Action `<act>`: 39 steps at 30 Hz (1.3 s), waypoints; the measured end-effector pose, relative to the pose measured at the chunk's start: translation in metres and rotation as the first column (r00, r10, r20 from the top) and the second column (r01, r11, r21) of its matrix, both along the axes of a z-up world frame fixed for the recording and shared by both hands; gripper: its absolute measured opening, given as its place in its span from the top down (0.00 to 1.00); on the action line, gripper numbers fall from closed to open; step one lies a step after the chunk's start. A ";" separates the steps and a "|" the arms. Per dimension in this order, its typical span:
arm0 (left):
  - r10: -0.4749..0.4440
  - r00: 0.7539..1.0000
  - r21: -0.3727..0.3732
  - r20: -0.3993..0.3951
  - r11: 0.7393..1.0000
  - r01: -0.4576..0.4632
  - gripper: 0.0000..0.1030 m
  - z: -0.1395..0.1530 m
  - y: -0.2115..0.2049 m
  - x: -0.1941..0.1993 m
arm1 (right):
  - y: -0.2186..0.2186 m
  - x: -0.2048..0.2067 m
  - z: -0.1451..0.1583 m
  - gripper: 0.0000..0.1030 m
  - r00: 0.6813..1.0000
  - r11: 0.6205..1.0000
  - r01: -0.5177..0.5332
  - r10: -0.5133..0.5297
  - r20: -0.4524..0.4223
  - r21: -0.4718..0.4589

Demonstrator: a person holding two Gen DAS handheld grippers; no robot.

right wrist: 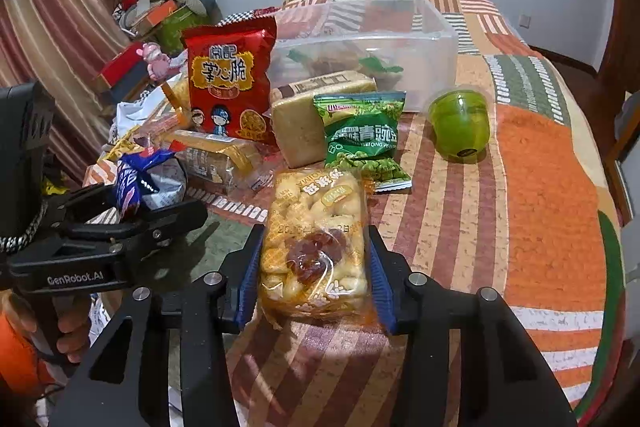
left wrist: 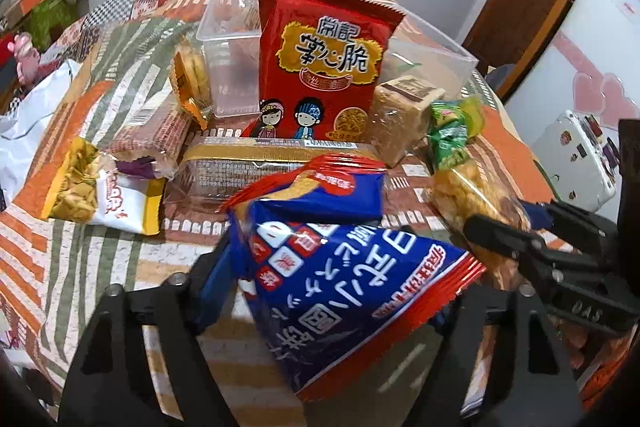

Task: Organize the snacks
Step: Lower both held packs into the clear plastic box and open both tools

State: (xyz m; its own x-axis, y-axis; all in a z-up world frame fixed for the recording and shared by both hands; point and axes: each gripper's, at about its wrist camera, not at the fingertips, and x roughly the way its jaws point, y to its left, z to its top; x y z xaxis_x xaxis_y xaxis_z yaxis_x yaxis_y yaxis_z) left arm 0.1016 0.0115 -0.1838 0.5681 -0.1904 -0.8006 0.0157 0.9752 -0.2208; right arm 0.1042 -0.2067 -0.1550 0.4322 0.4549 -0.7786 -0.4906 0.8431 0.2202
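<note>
Both claws are down over the patchwork-covered surface (right wrist: 552, 195), each with a snack between its fingers. The left claw (left wrist: 332, 287) is closed about halfway on a blue biscuit packet (left wrist: 352, 267), which looks pinched and slightly lifted at the near edge. The right claw (right wrist: 314, 267) is nearly closed, its blue pads pressing both sides of a clear bag of yellow puffed snacks (right wrist: 314, 239), also at the near edge. Behind them lies the pile: a tall red packet (right wrist: 232, 83) standing upright, a green pea packet (right wrist: 360, 135) beside a tan wrapped block (right wrist: 298, 123), and a gold-wrapped pack (right wrist: 216, 155). A clear plastic bin (right wrist: 368, 39) sits toward the far edge, with a green cup (right wrist: 460, 125) just right of it.
</note>
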 end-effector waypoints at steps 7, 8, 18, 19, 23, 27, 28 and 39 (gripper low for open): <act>-0.012 0.996 0.002 0.084 1.000 0.012 0.37 0.028 -0.001 -0.020 | -0.006 -0.008 0.018 0.59 0.999 1.000 0.006 -0.007 0.051 0.029; -0.014 0.995 -0.001 0.098 1.000 0.014 0.37 0.034 -0.001 -0.022 | -0.007 -0.009 0.023 0.59 0.998 0.999 0.005 -0.007 0.062 0.036; -0.025 0.978 0.003 0.208 1.000 0.025 0.37 0.078 0.001 -0.013 | -0.006 -0.002 0.064 0.59 0.983 0.997 0.015 -0.029 0.179 0.082; -0.025 0.976 0.006 0.218 1.000 0.024 0.37 0.081 0.001 -0.011 | -0.005 -0.001 0.067 0.59 0.982 0.996 0.016 -0.032 0.187 0.085; -0.020 0.966 0.015 0.256 1.000 0.017 0.37 0.095 0.005 0.000 | -0.004 0.009 0.079 0.59 0.973 0.995 0.026 -0.048 0.228 0.097; -0.005 0.956 0.020 0.293 1.000 -0.001 0.37 0.109 0.014 0.011 | -0.004 0.018 0.089 0.59 0.964 0.993 0.038 -0.066 0.258 0.111; -0.001 0.954 0.018 0.299 1.000 -0.004 0.37 0.111 0.016 0.013 | -0.004 0.019 0.091 0.59 0.962 0.993 0.040 -0.069 0.265 0.114; 0.003 0.935 0.035 0.354 0.999 -0.016 0.37 0.133 0.026 0.049 | 0.002 0.047 0.112 0.59 0.939 0.988 0.051 -0.097 0.329 0.148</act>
